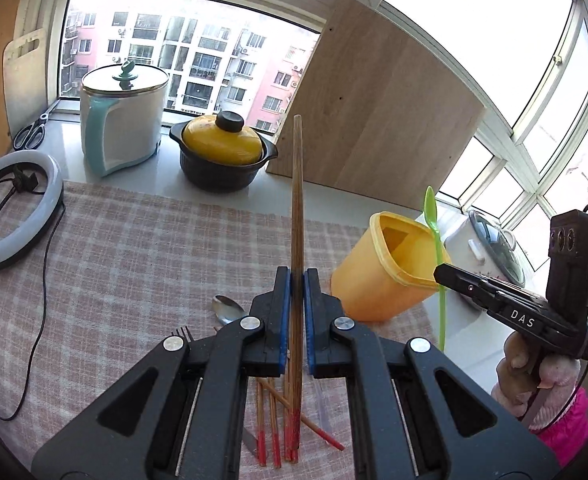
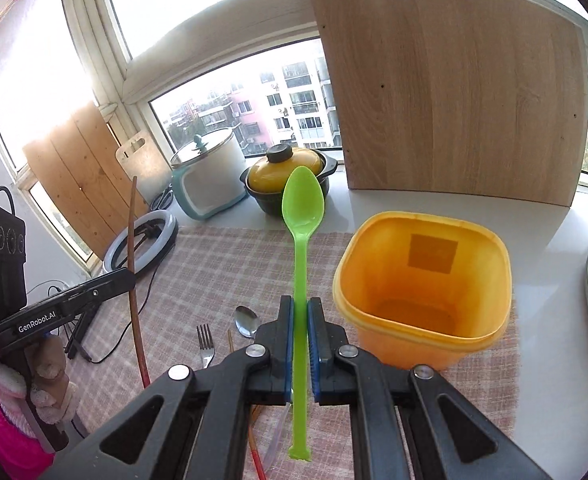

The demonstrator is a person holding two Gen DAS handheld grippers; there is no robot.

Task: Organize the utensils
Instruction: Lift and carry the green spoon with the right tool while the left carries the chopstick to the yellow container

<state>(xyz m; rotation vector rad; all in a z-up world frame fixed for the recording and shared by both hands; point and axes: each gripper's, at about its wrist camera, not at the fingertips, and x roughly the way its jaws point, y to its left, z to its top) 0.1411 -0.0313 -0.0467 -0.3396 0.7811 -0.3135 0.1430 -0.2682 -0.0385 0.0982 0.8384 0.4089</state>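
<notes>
Yellow container [image 2: 422,292] holds nothing; right tongs [image 2: 301,312] grip green spoon [image 2: 302,216].

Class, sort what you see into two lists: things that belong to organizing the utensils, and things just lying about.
Belongs to the job:
- chopstick in left claw
- green spoon in right claw
- yellow container
- metal spoon
- fork
- loose chopsticks

Lying about:
- yellow-lidded pot
- white cooker
- ring light
- scissors
- wooden board

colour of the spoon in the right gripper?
Bright green plastic spoon, clamped in the right gripper; clearest in the right wrist view.
</notes>
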